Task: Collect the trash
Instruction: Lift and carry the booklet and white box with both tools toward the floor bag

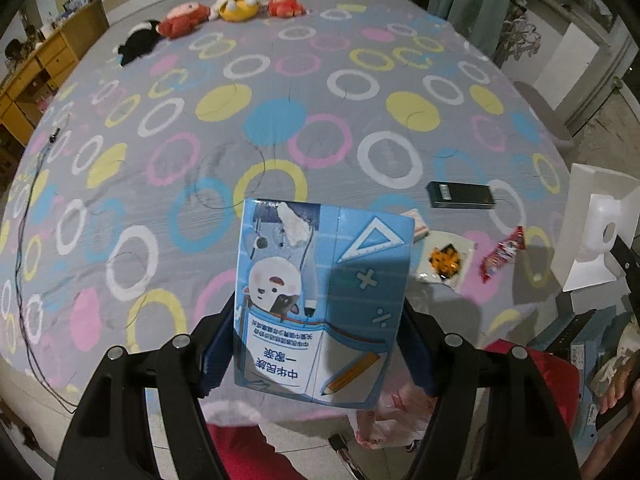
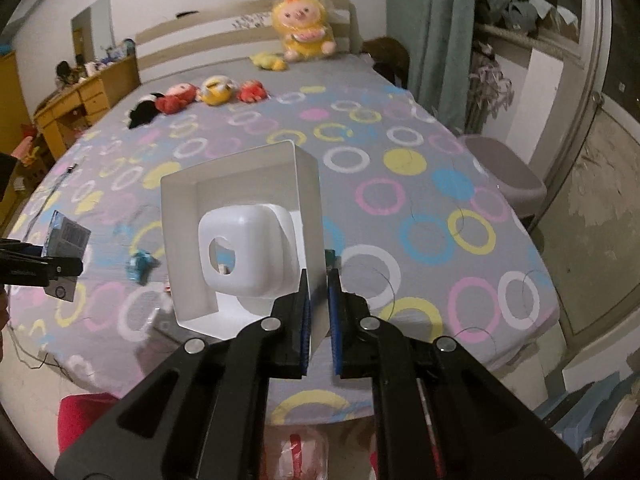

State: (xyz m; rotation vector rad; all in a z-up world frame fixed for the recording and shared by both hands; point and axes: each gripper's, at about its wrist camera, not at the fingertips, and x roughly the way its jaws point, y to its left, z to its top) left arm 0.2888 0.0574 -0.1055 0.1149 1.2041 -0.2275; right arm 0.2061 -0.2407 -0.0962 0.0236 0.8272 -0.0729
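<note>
while i hold both hands up over the bed (image 1: 280, 92), my left gripper (image 1: 320, 344) has its fingers (image 1: 216, 352) spread about halfway and pressed on the two side edges of a blue carton (image 1: 324, 300) with a cartoon figure, a pencil and a set square printed on it. the carton hangs above the near edge of the bed. my right gripper (image 2: 318, 320) has its fingers (image 2: 302, 320) nearly together, pinching one thin wall of a white box (image 2: 240, 200) that has a moulded white plastic insert (image 2: 240, 248) with a round hole inside it.

down on the circle-patterned sheet, to the right of the carton in the left view, lie a black flat case (image 1: 460, 195), a clear packet with orange bits (image 1: 446, 260) and a red wrapper (image 1: 502, 254), each a little apart from the others. a blue wrapper (image 2: 140, 266) lies on the sheet left of the white box in the right view. stuffed toys (image 1: 228, 8) sit in a row at the far end. a thin black cable (image 1: 24, 280) runs along the left edge of the bed.
</note>
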